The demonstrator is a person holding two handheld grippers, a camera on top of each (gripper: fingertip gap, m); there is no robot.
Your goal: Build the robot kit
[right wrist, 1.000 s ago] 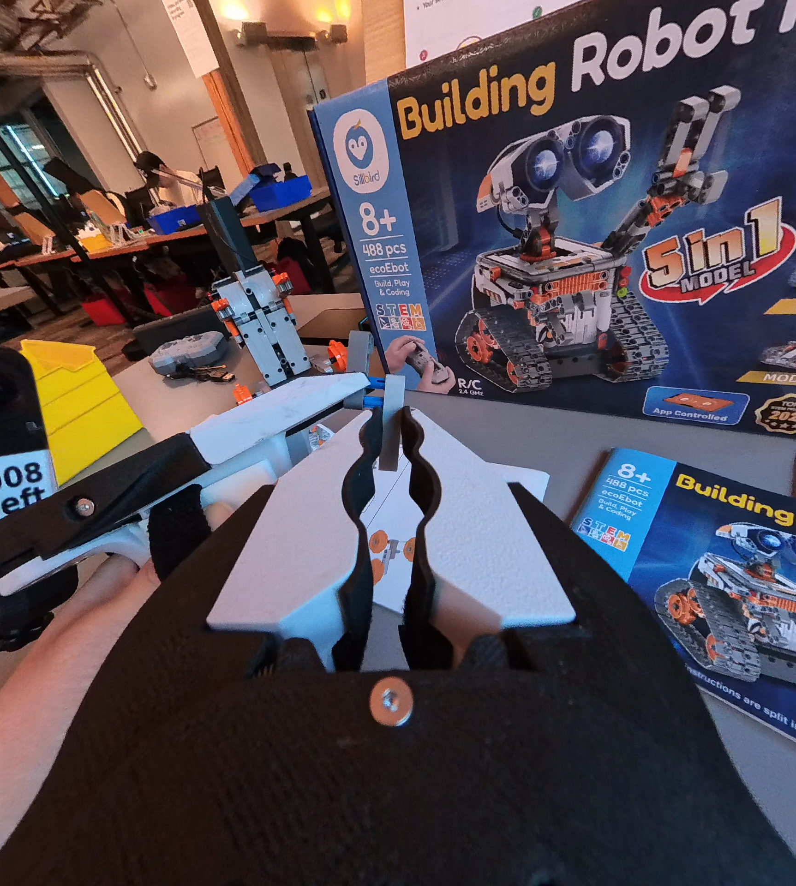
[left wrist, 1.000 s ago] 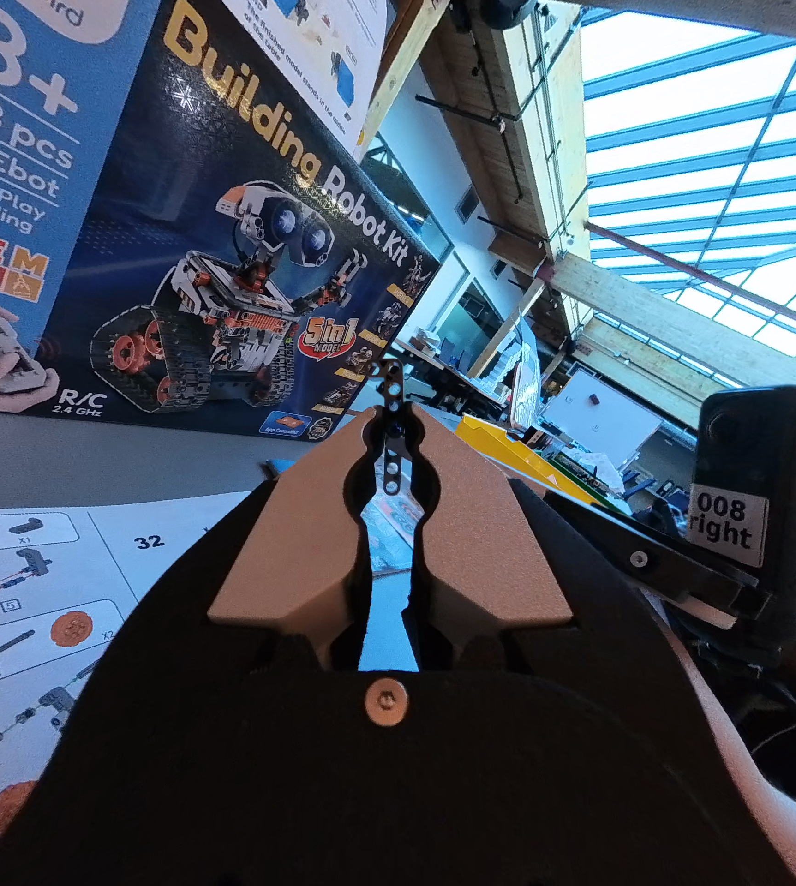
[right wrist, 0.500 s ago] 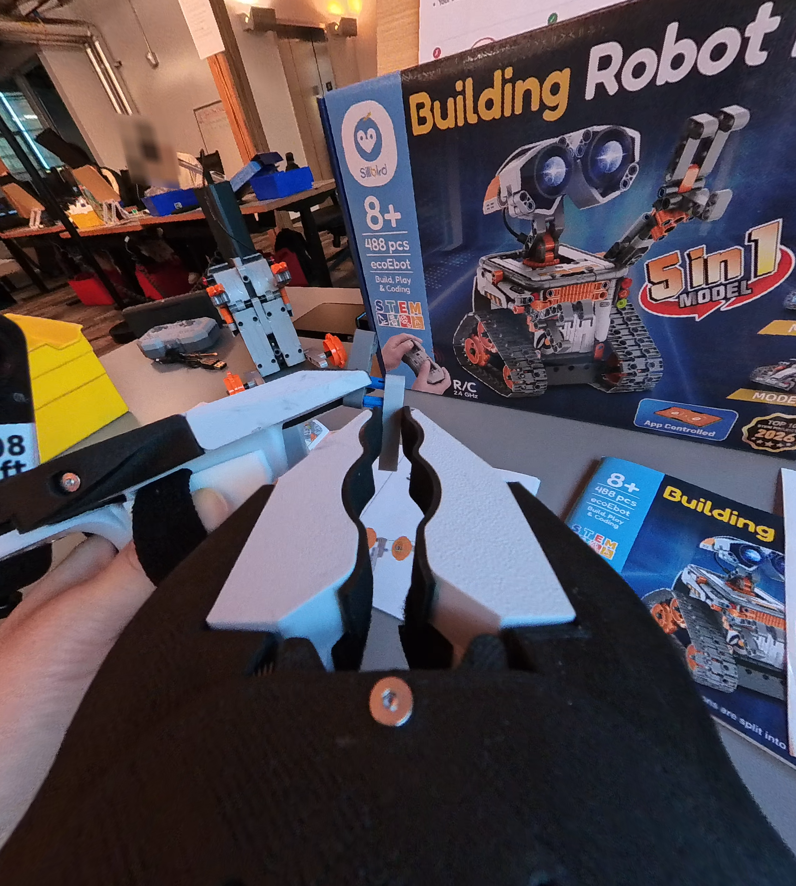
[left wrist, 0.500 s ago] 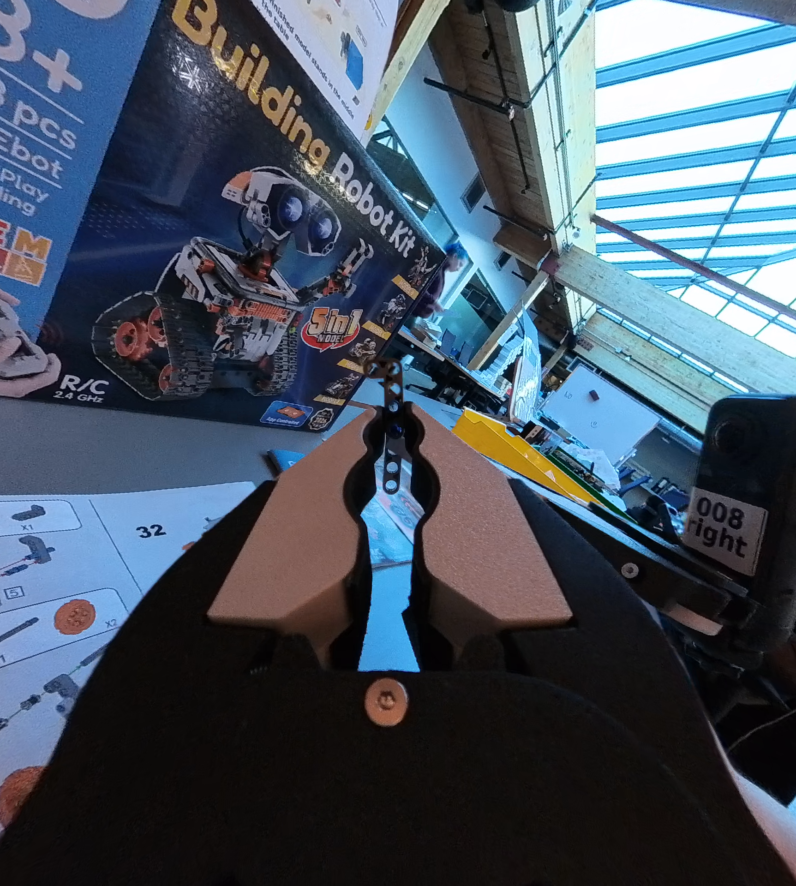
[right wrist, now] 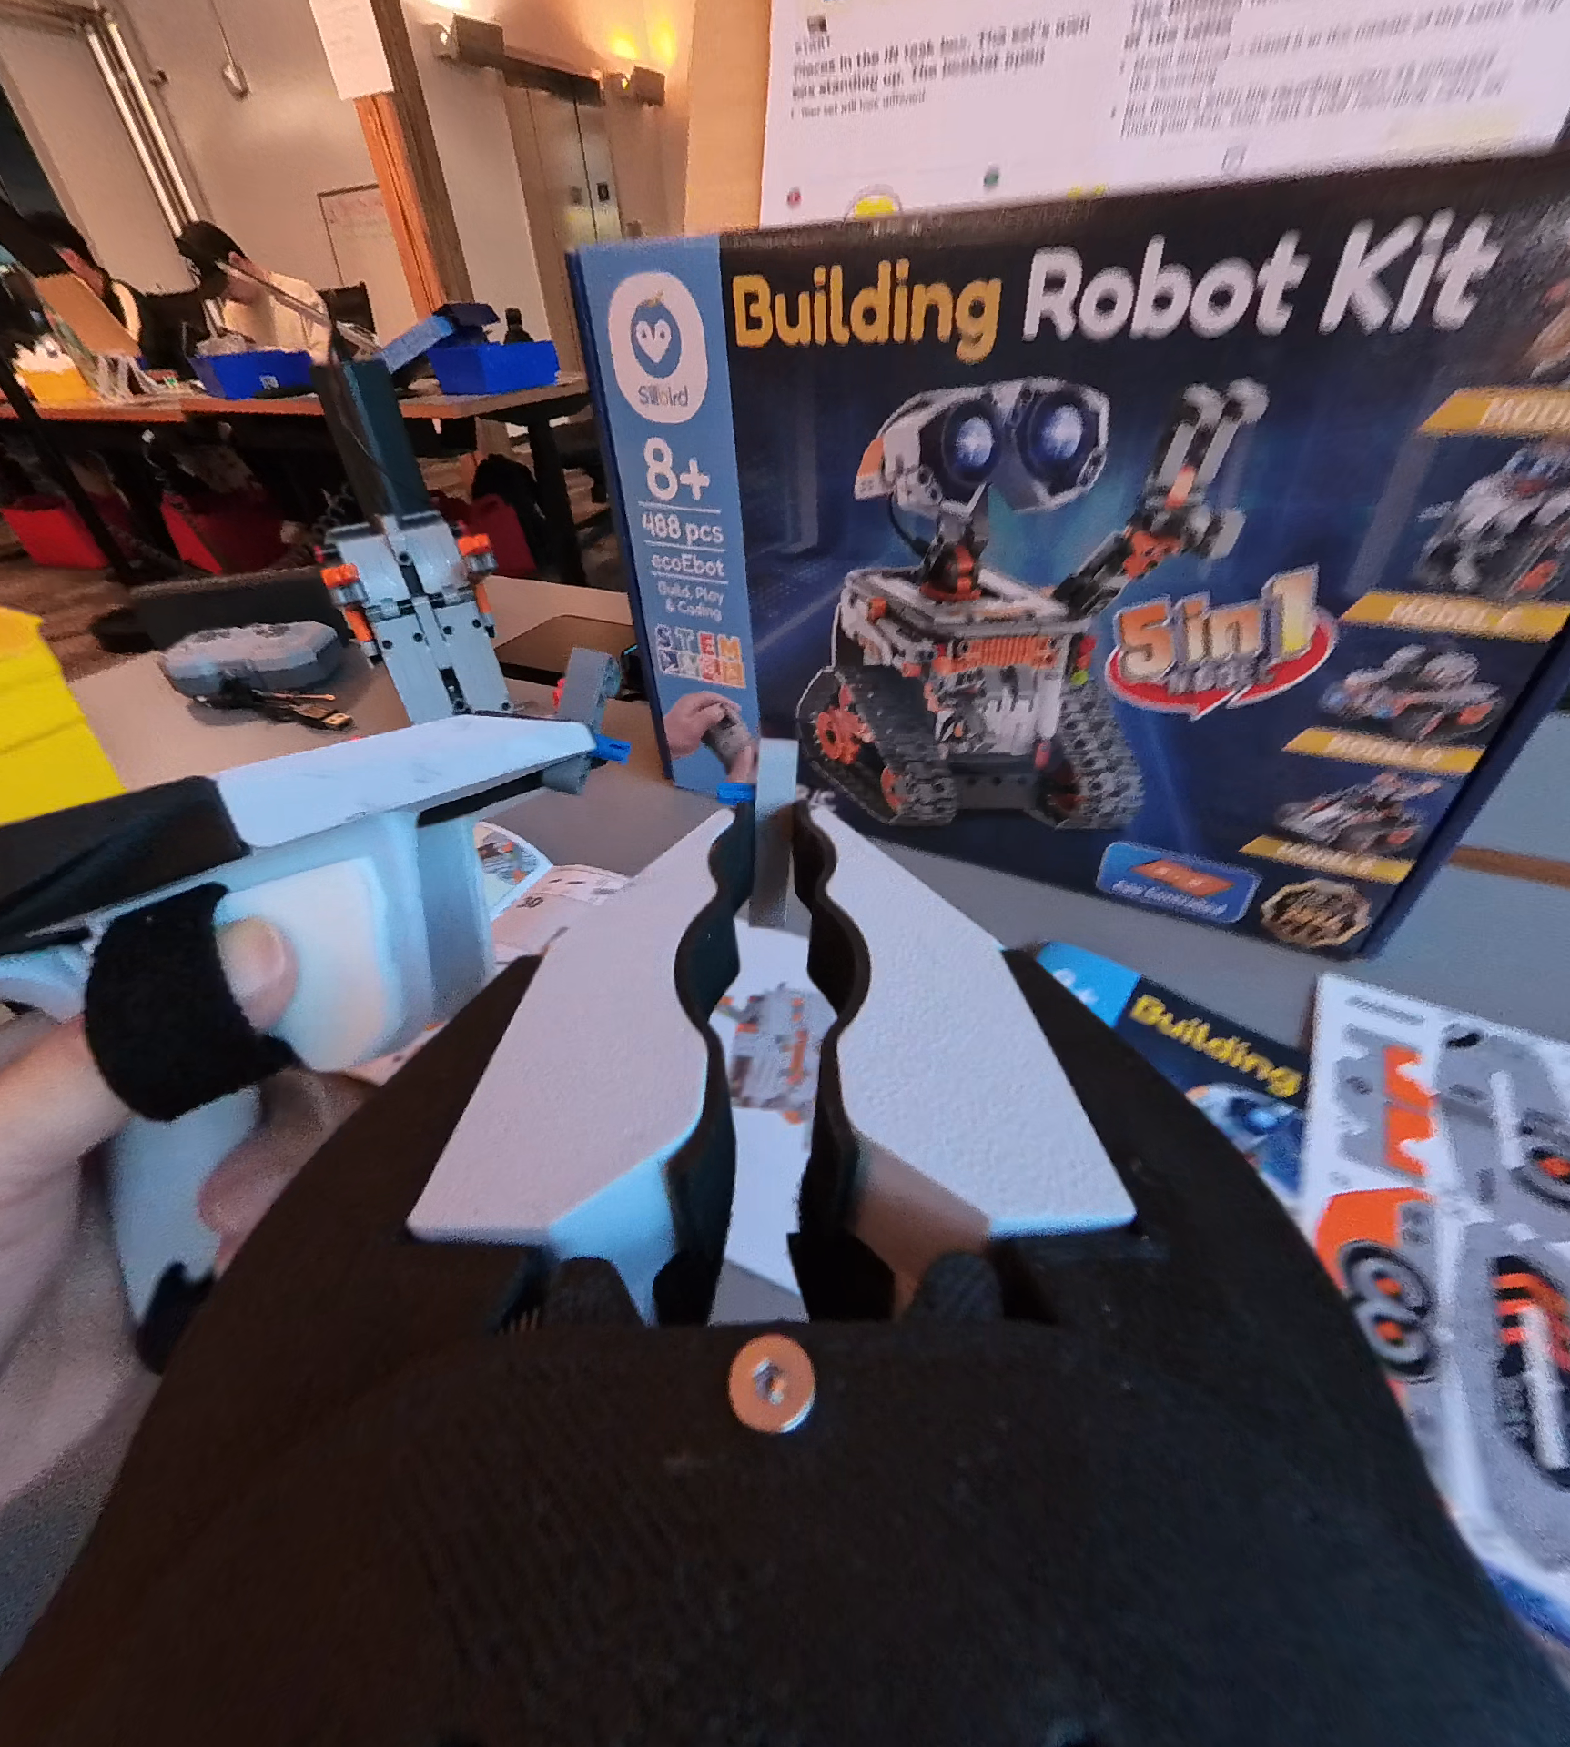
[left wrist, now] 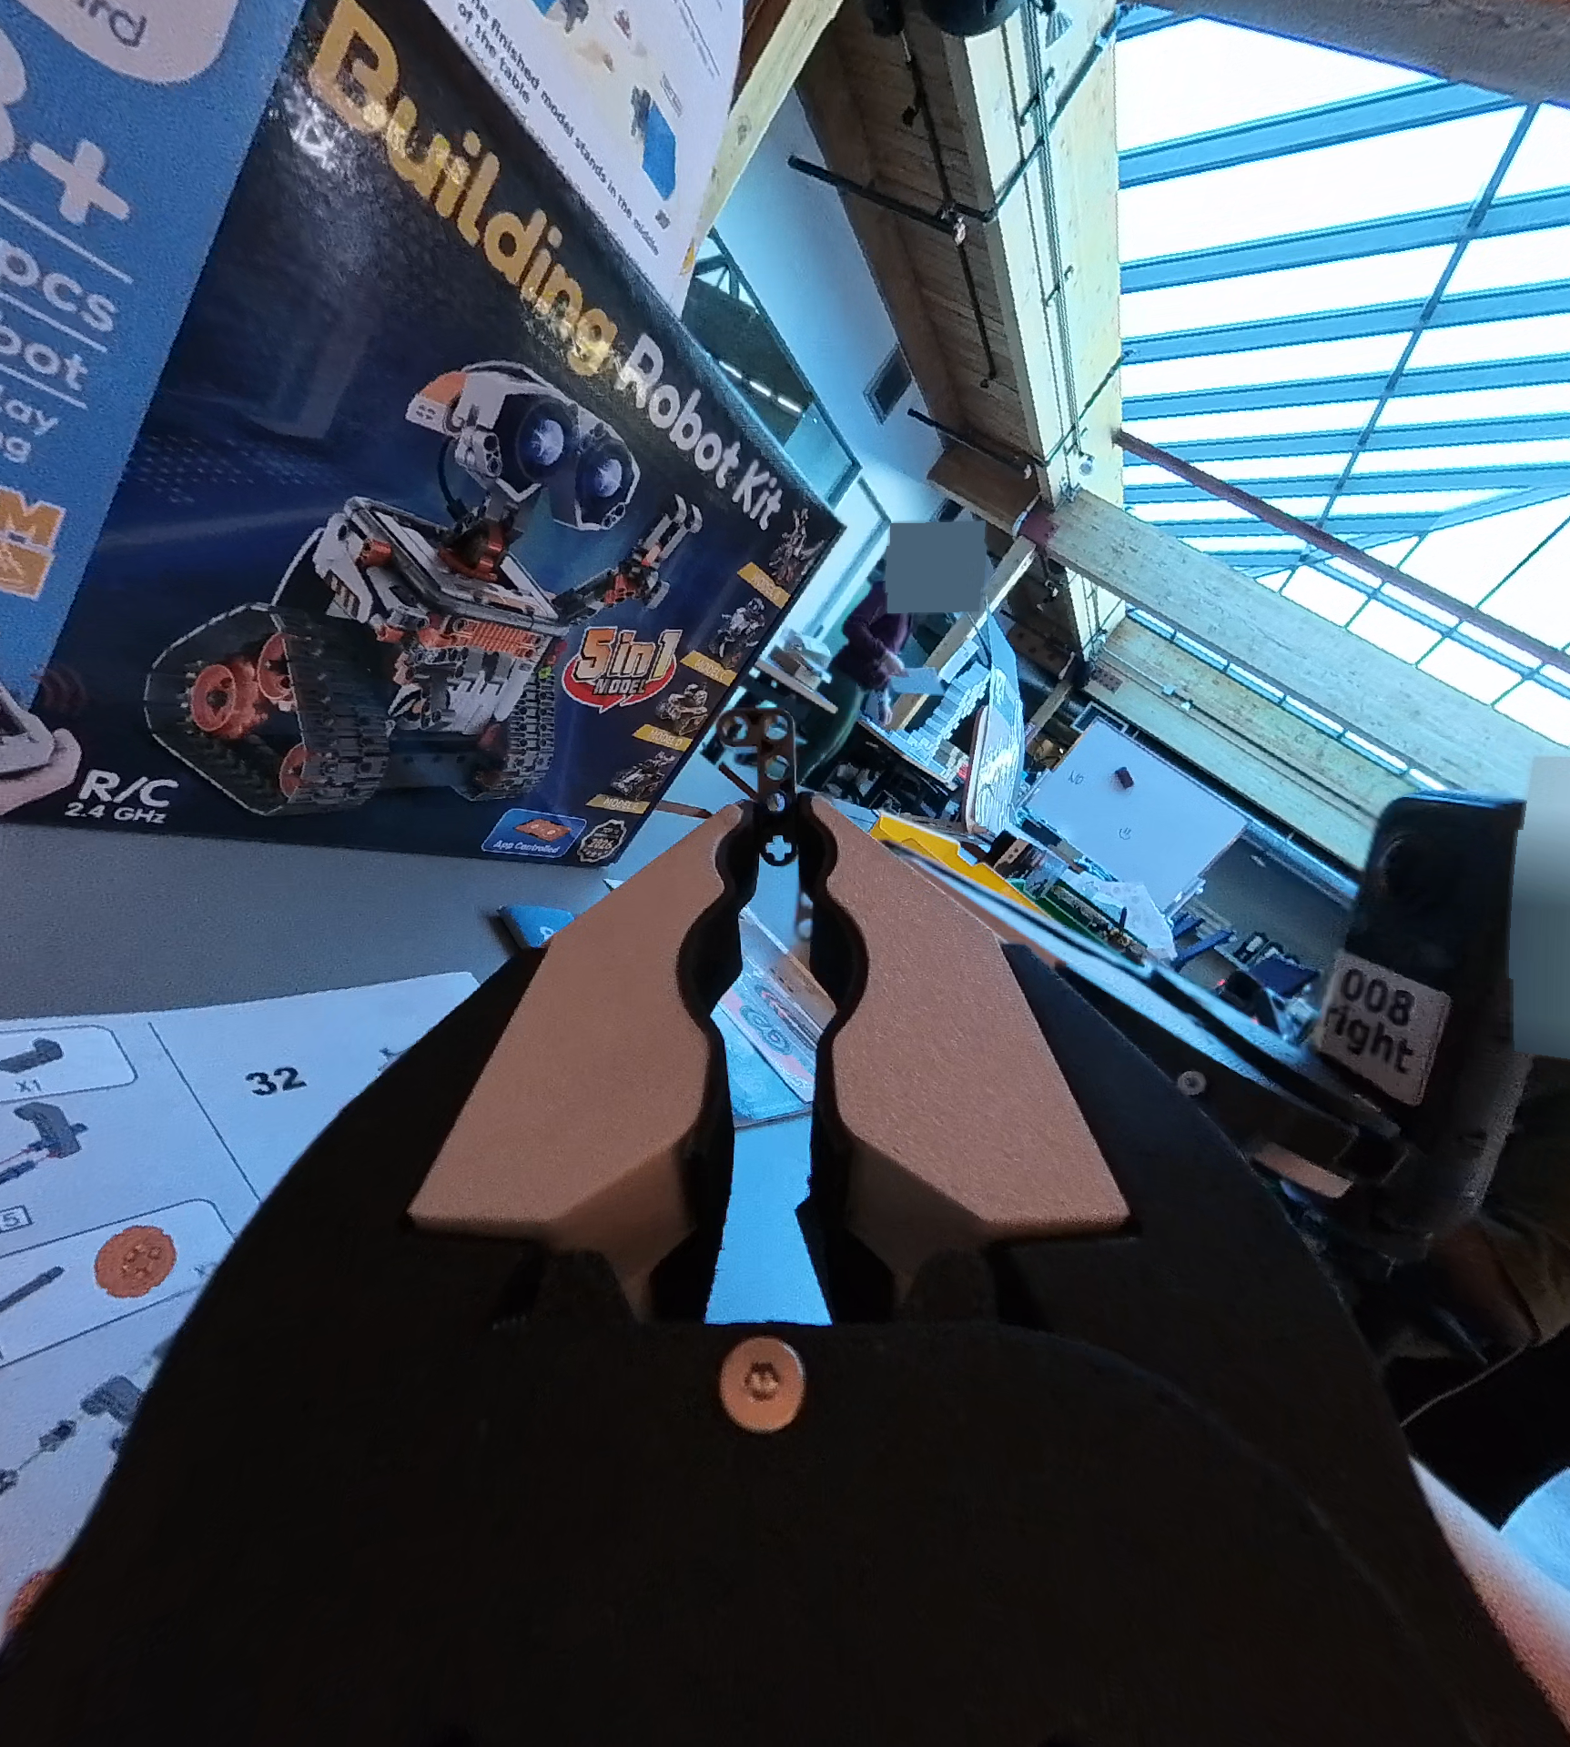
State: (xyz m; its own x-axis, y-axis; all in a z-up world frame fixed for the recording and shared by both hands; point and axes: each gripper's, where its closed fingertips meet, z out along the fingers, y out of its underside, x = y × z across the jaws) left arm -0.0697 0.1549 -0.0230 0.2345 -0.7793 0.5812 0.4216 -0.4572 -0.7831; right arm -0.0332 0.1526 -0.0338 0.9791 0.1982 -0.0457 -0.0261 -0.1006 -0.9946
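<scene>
Left gripper (left wrist: 773,821) clenched on a dark perforated beam (left wrist: 767,756) that projects beyond its tips. Right gripper (right wrist: 773,821) clenched on a grey flat piece (right wrist: 776,832) carrying a blue pin (right wrist: 735,792) — left gripper's tips just beside it. Likely risk: both parts are pinched only at the fingertips, so either may pivot or slip. Kit box (right wrist: 1140,529) stands behind, well apart.

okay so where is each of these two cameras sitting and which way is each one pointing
Left wrist view: on the left tongs, tilted up past the kit box toward the skylight; they pinch a dark holed beam.
Right wrist view: on the right tongs, level toward the box; they grip a grey piece, with a hand at left.
Shared: box, table, the other tongs.
</scene>
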